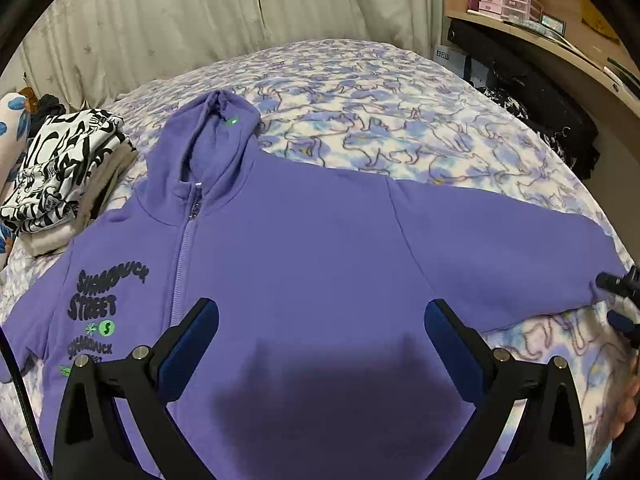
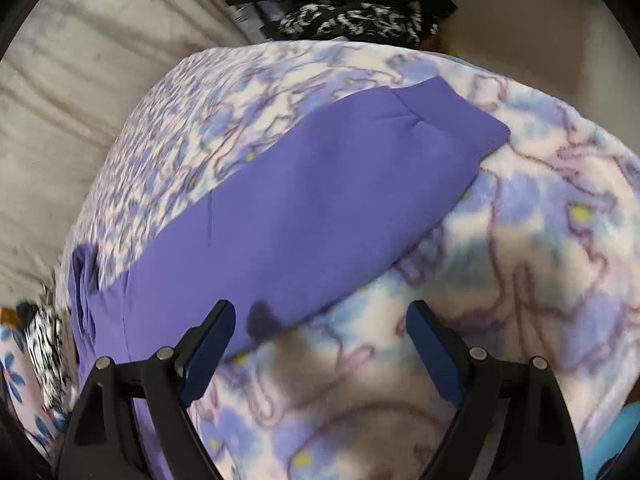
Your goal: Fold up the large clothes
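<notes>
A bed with a fleecy blanket point(image 1: 400, 120) printed in blue and lilac cat outlines fills the room's middle; pale curtains point(image 1: 160, 20) hang beyond. A soft purple zip hoodie point(image 1: 320, 240) lies flat, front up, directly under the left gripper point(image 1: 322, 320), whose jaws are spread and empty. The right gripper point(image 2: 320, 328), also spread and empty, hovers beside the outstretched sleeve point(image 2: 320, 200). Its view is blurred.

Your right gripper point(image 2: 320, 344) hung wide apart over the patterned blanket point(image 2: 540, 240), nothing between its fingers; the purple hoodie's sleeve point(image 2: 320, 208) stretched ahead, beneath your left finger.
</notes>
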Tool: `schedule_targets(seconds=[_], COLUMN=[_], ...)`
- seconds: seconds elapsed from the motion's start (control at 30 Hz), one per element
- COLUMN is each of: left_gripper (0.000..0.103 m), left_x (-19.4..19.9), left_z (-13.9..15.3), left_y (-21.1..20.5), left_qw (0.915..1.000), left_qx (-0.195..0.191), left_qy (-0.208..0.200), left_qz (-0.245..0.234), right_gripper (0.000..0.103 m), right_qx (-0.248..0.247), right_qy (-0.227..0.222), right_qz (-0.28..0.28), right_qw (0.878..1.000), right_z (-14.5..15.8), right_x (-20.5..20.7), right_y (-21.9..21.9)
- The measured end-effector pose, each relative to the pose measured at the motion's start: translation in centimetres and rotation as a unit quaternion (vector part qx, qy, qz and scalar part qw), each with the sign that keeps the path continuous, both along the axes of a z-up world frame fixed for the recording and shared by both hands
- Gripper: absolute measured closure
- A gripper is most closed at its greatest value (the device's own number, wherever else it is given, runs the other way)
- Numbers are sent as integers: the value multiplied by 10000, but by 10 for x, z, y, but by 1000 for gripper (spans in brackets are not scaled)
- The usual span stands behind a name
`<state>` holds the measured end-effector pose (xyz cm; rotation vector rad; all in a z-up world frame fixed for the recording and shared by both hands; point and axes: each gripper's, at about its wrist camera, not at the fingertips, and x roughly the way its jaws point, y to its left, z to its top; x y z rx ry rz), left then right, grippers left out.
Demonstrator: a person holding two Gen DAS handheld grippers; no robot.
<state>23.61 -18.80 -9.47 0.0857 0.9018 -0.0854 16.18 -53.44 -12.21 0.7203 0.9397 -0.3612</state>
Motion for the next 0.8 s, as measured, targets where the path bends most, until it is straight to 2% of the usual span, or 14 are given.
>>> schedule_targets(seconds=[0.07,0.1,0.17,0.2,0.23,0.27,0.37,0.47,0.5,0.6,0.7,0.77,0.8], left_gripper=[1,1,1,1,1,1,1,1,1,1,1,1,1], left_x=[4,5,6,6,6,6,2,-2,-4,-9,-13,-15,-16], left_z=[-5,-6,-7,-7,-7,-7,-4,0,1,5,7,7,5], left_y=[2,5,13,16,19,21,27,34,37,50,69,84,90], left_qw=[10000,9999,9998,9997,9996,9995,9997,9997,9997,9993,9985,9978,9975], left_qx=[15,-24,-112,-152,-170,-174,-66,-35,-44,-74,-148,-167,-155], left_qy=[41,63,106,133,168,188,122,23,6,-42,-67,-71,-74], left_qz=[81,107,151,161,173,169,190,238,255,362,517,638,688], right_gripper=[22,28,54,75,90,90,93,93,93,93,92,79,56], right_qx=[-13,-22,-93,-184,-181,-223,-940,-1232,-1287,-1310,-1297,-1159,-964], right_qy=[14,72,133,194,132,-46,-724,-1536,-1799,-2125,-2055,-1829,-1614], right_qz=[-153,-237,-343,-382,-411,-413,-122,585,969,1903,2825,3312,3637], right_qw=[9999,9997,9993,9989,9989,9989,9929,9787,9704,9495,9280,9184,9123], right_z=[-2,-4,-4,-3,0,7,51,96,112,133,130,114,100], right_x=[8,13,21,26,28,28,28,29,30,34,42,50,57], right_y=[-7,-10,-14,-16,-16,-13,21,72,99,161,230,262,280])
